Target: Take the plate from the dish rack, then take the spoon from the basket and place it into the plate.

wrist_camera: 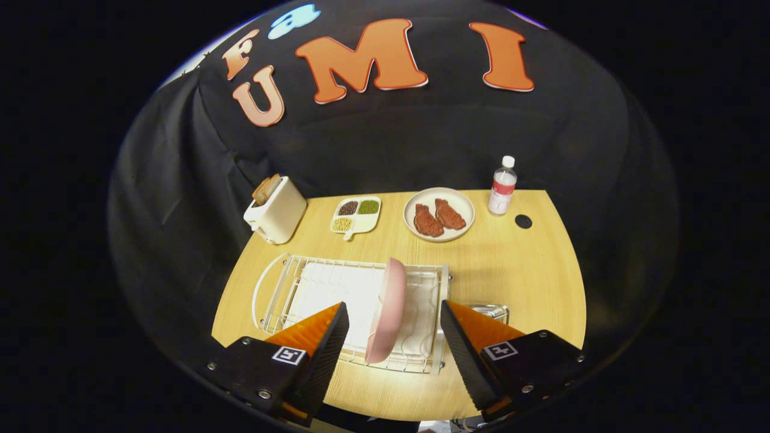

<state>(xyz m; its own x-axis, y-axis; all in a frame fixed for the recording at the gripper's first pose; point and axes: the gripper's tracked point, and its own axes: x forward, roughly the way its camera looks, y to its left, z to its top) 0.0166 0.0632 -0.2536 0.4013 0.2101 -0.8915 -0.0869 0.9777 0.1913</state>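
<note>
The pink plate [388, 310] stands on edge in the white wire dish rack [355, 307], its rim turned toward the camera, and it sits in the gap between the two fingers without either one touching it. The gripper [394, 319] is held above the near edge of the wooden table [529, 270], tilted downward so it looks down onto the rack. Its jaws stand wide apart, holding nothing; the left finger [328, 343] overlaps the rack's near left part and the right finger [466, 346] overlaps its right end, with clear space on both sides of the plate.

Just behind the right finger, beside the rack's right end, a bit of a metal wire basket [490, 311] peeks out; what lies in it is hidden.

Beyond the fingers, across the table, a round plate with two reddish-brown pieces of meat [439, 214] sits straight ahead. To its left is a small divided dish [356, 214] holding dark, green and pale fillings, and farther left a cream toaster [277, 209] with bread slices sticking out. To the right of the meat plate stands a clear water bottle [502, 186] with a white cap, with a dark round hole [523, 221] in the tabletop just near it.
</note>
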